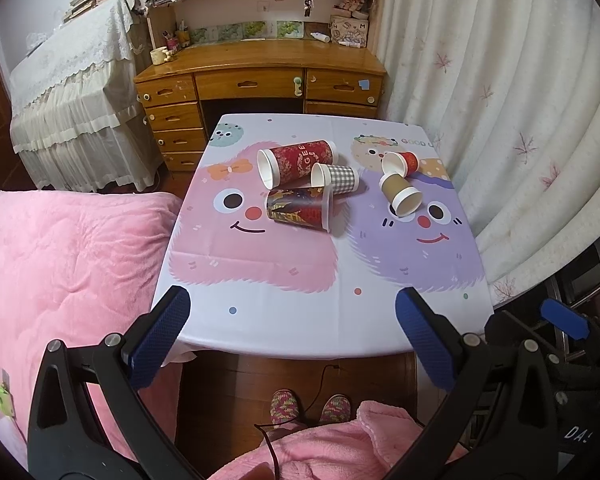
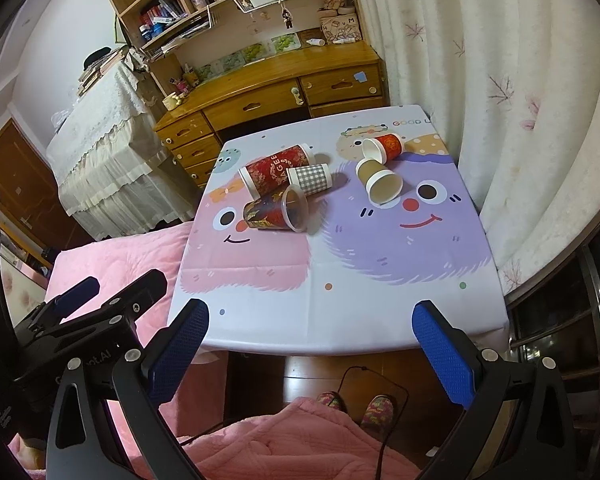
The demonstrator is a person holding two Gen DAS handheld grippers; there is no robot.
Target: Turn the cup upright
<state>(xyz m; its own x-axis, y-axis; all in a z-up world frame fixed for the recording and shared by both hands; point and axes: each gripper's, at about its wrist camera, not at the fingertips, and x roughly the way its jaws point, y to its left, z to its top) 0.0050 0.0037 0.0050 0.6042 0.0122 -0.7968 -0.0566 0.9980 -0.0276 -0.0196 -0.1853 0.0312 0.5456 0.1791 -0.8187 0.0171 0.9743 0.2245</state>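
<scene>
- Left wrist view: left gripper (image 1: 292, 320) held above the near edge of the table (image 1: 300, 320), jaws spread wide, nothing between the blue pads (image 1: 164, 336).
- Right wrist view: right gripper (image 2: 310, 330) likewise over the near table edge, jaws wide apart and empty.
- Five paper cups lying on their sides toward 12 o'clock, well apart from both grippers.
- Left cluster: tall red cup (image 1: 296, 160), mouth toward 9 o'clock; gingham cup (image 1: 336, 178) touching it at 4 o'clock; dark patterned cup (image 1: 300, 208) just below, mouth toward 3 o'clock.
- Right cluster, at 3 o'clock from the first: small red cup (image 1: 402, 162), with brown cup (image 1: 402, 196) touching it at 6 o'clock, mouth toward the camera.
- Cartoon-face tablecloth (image 1: 260, 264) under all cups.
- Wooden desk (image 1: 260, 76) beyond at 12 o'clock; curtain (image 1: 520, 100) at 3 o'clock; pink blanket (image 1: 68, 272) at 9 o'clock.
</scene>
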